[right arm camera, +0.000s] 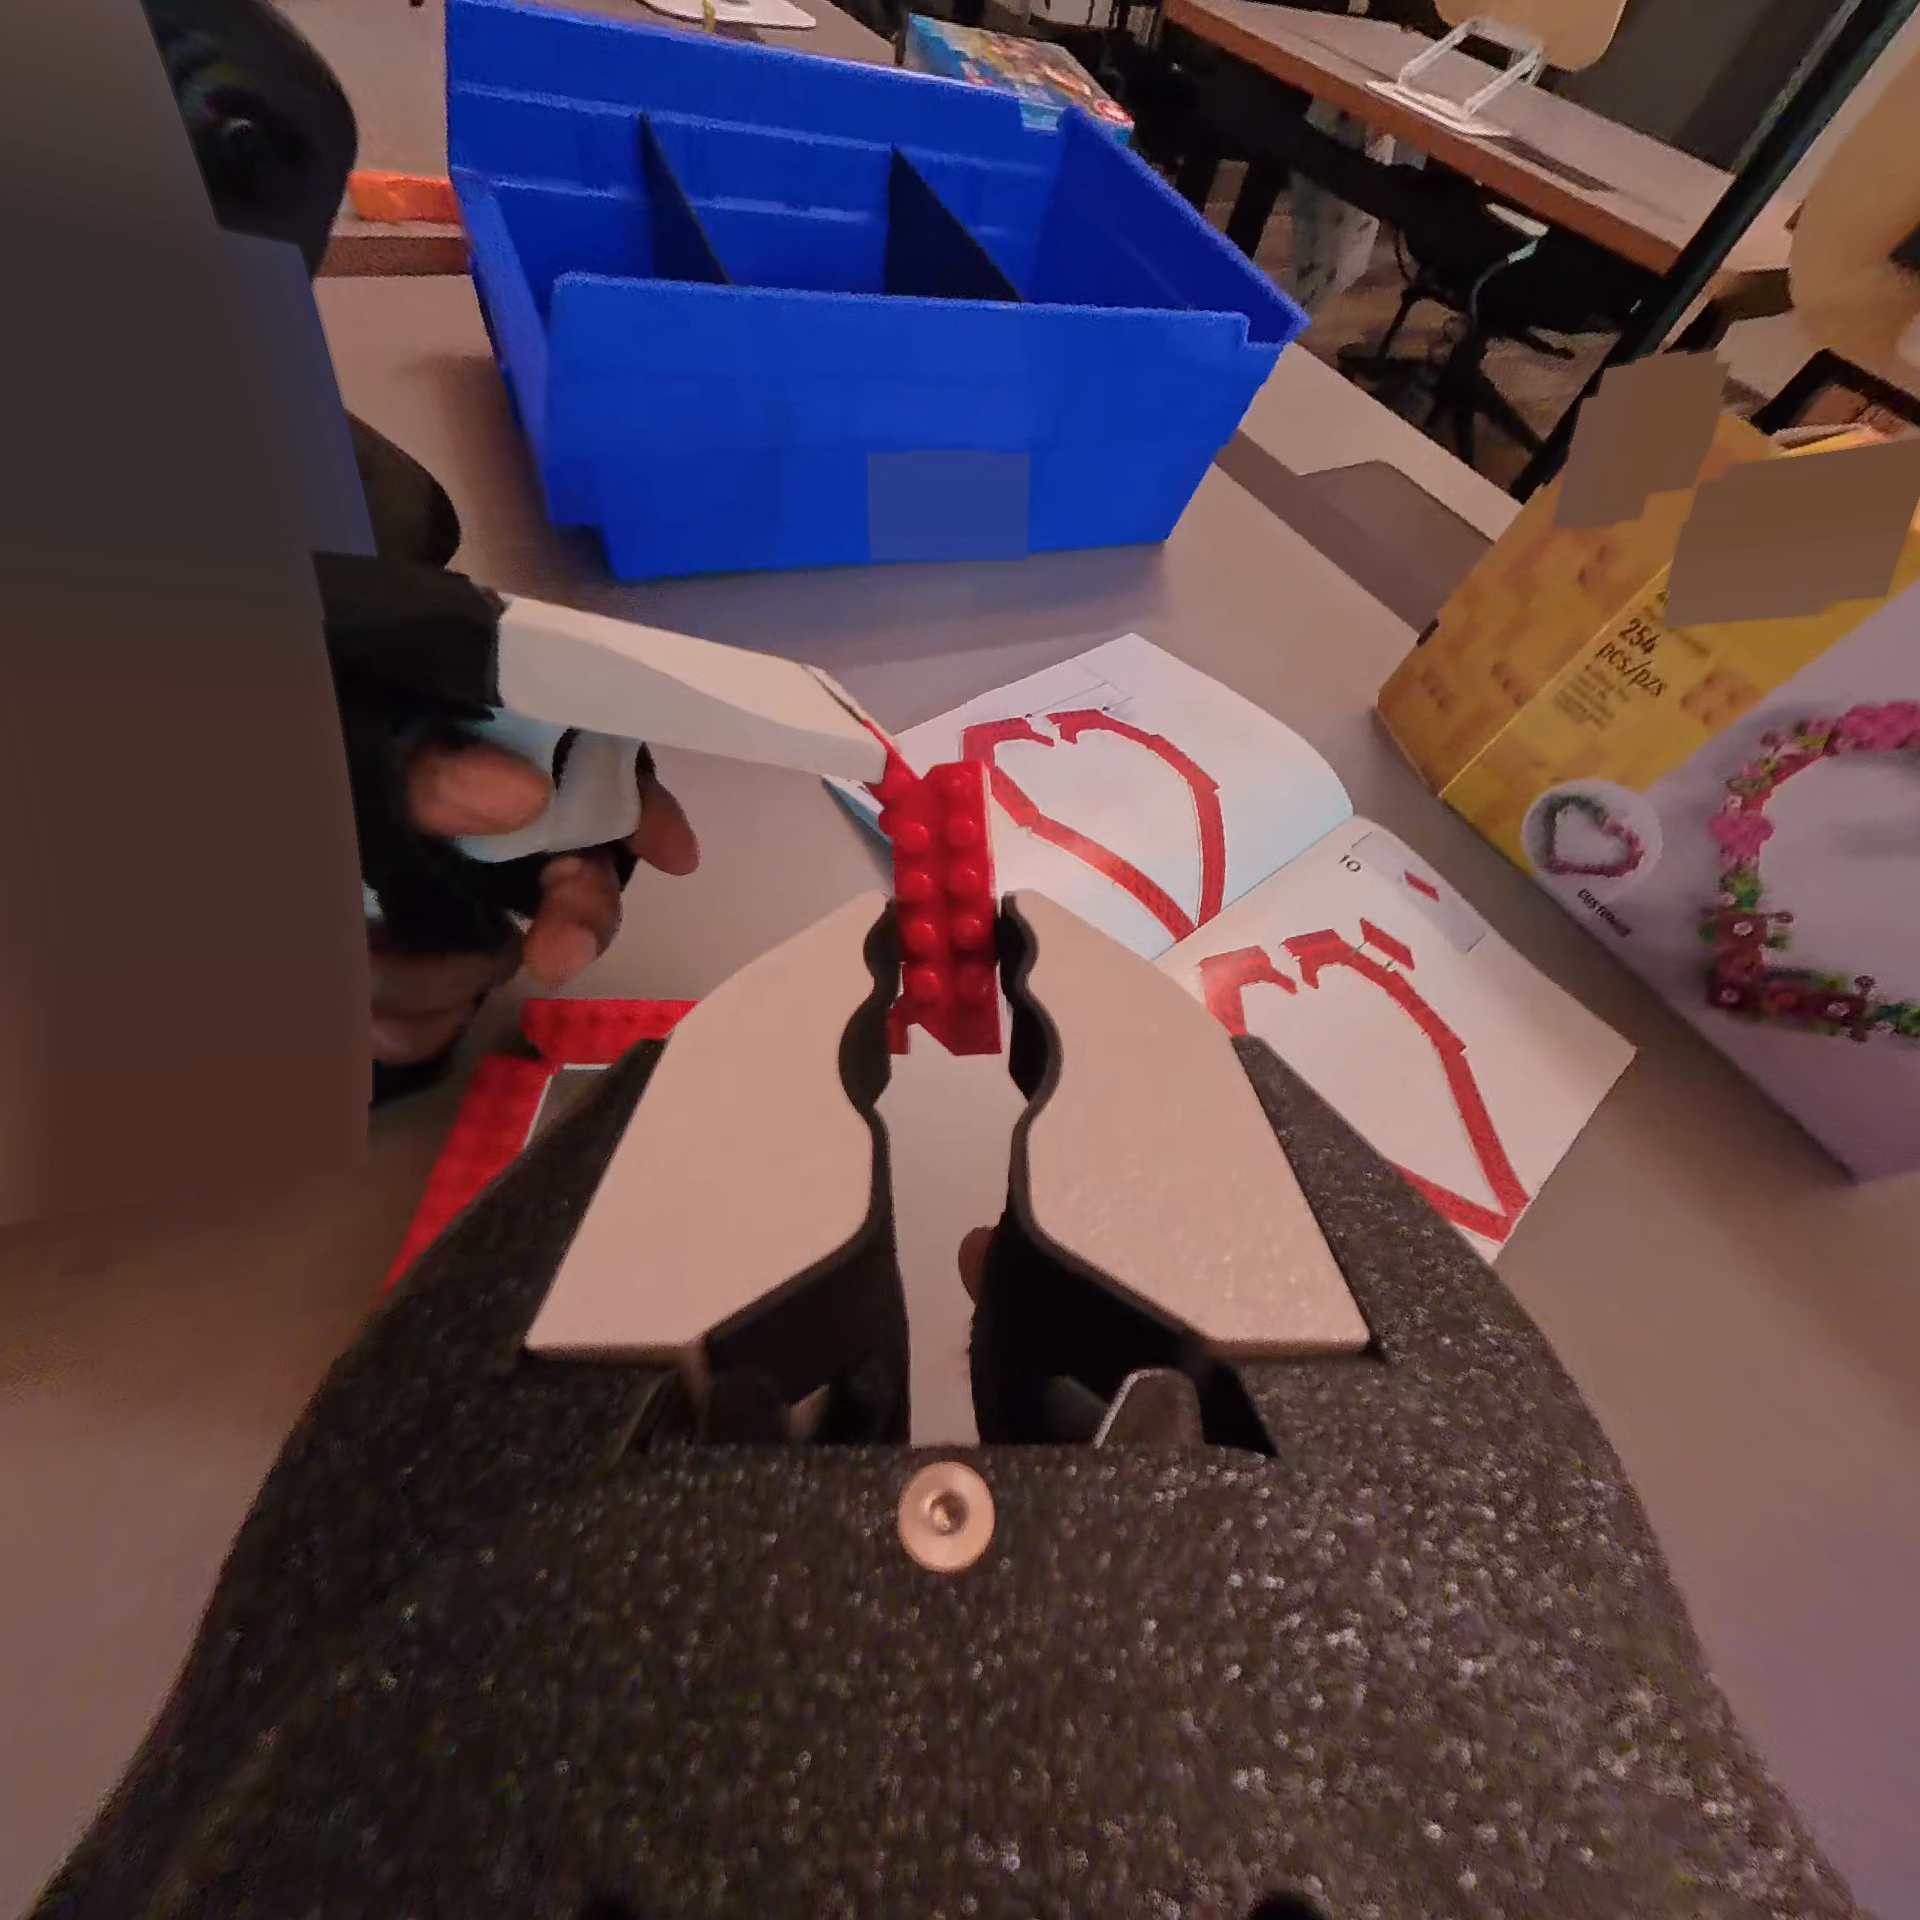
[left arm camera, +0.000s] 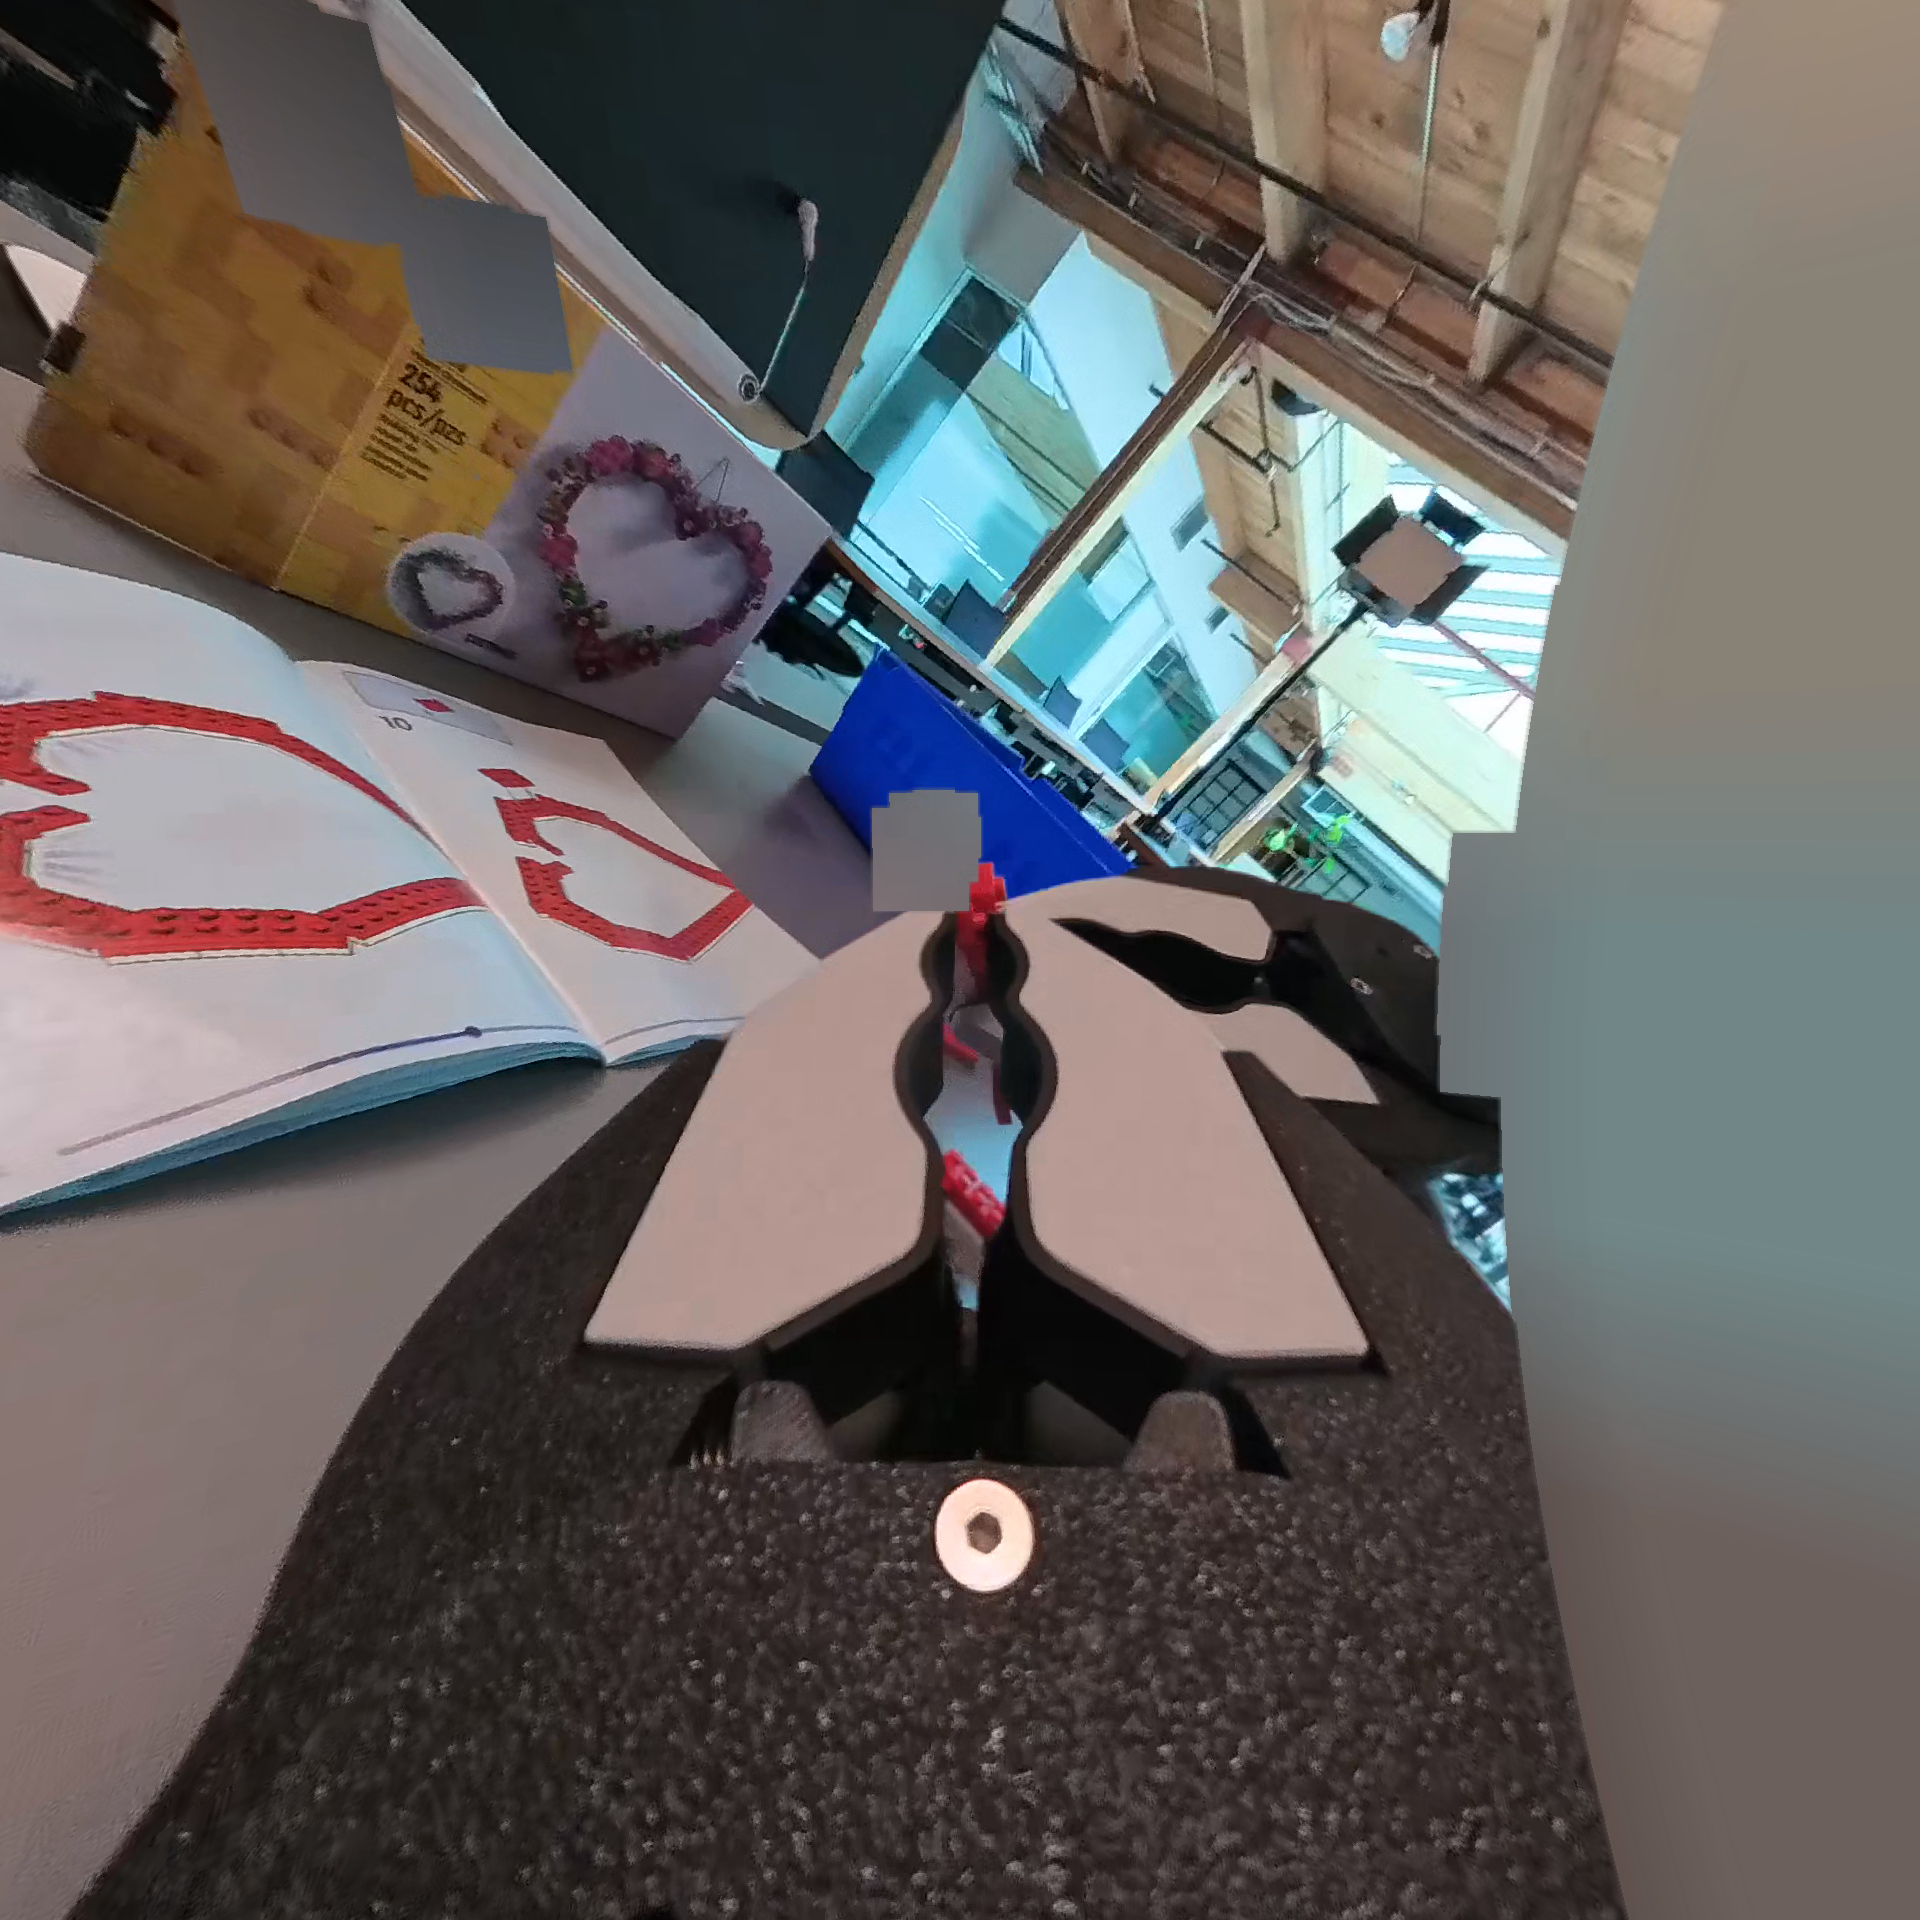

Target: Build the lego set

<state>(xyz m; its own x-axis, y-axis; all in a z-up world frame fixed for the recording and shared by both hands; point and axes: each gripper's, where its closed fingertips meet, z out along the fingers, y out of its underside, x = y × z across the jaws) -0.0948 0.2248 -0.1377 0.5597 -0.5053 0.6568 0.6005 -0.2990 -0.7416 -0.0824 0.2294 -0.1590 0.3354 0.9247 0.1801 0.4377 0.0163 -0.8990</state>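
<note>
Left wrist view: left hand-held gripper (left arm camera: pixel 977 925), grey wavy-edged fingers nearly together, pinching a thin red plate (left arm camera: pixel 982 904) at 12 o'clock; glossy open booklet (left arm camera: pixel 312 883) at 9 o'clock on the smooth grey worktop (left arm camera: pixel 208 1455).

Right wrist view: right hand-held gripper (right arm camera: pixel 948 925) narrowly clamping a studded red brick (right arm camera: pixel 951 914); ribbed blue bin (right arm camera: pixel 831 416) at 12 o'clock; yellow cardboard box (right arm camera: pixel 1558 707) at 2 o'clock.

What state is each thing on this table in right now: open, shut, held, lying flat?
Right gripper: shut on the red brick.
Red brick: held above the table.
Left gripper: shut on a thin red piece.
Booklet: open, lying flat.
Blue bin: open-topped, dividers inside; contents hidden.
Box: on the table; whether it is sealed is unclear.
Red frame: flat on the table, partly hidden.
</note>
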